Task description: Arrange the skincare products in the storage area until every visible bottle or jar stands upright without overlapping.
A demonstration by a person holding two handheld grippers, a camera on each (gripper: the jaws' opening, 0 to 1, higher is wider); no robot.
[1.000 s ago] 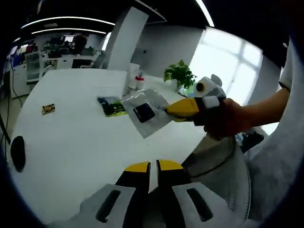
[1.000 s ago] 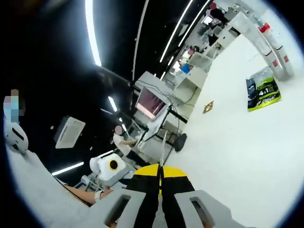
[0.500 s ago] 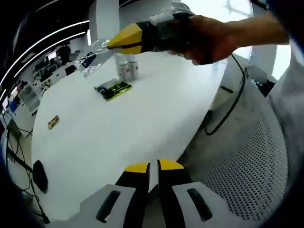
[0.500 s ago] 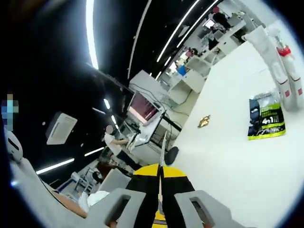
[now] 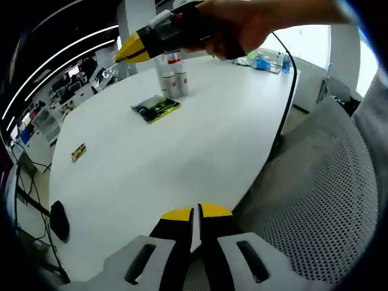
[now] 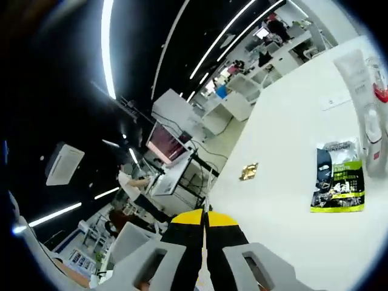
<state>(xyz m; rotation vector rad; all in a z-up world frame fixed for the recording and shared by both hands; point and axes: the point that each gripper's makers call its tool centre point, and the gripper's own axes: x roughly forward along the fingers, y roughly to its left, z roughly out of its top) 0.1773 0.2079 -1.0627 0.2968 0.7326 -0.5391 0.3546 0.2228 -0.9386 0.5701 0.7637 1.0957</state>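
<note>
Toward the far edge of the white table (image 5: pixel 182 163), your bottles (image 5: pixel 172 79) with red caps stand upright close together, and the green-and-black sachet (image 5: pixel 156 110) lies flat just in front of them; in the right gripper view the same sachet (image 6: pixel 338 185) rests beside a white tube (image 6: pixel 357 82) that looks upright, with the bottles cut off at the picture's edge. A small gold packet (image 5: pixel 78 152) lies well apart from them, nearer the table's left edge. Your right gripper (image 5: pixel 134 48) is held in your hand (image 5: pixel 242 24) above the far part of the table, jaws pressed together on a thin clear packet (image 5: pixel 107 74) that hangs from the tip; in its own view the jaws also meet on a thin edge, though little of the packet can be read there. Your left gripper (image 5: pixel 195 213) hangs over the near edge with its jaws closed on nothing. As I judge it, the bottles already stand without overlapping, so what is left is setting down the clear packet near the group, and perhaps tidying the sachet and gold packet.
</note>
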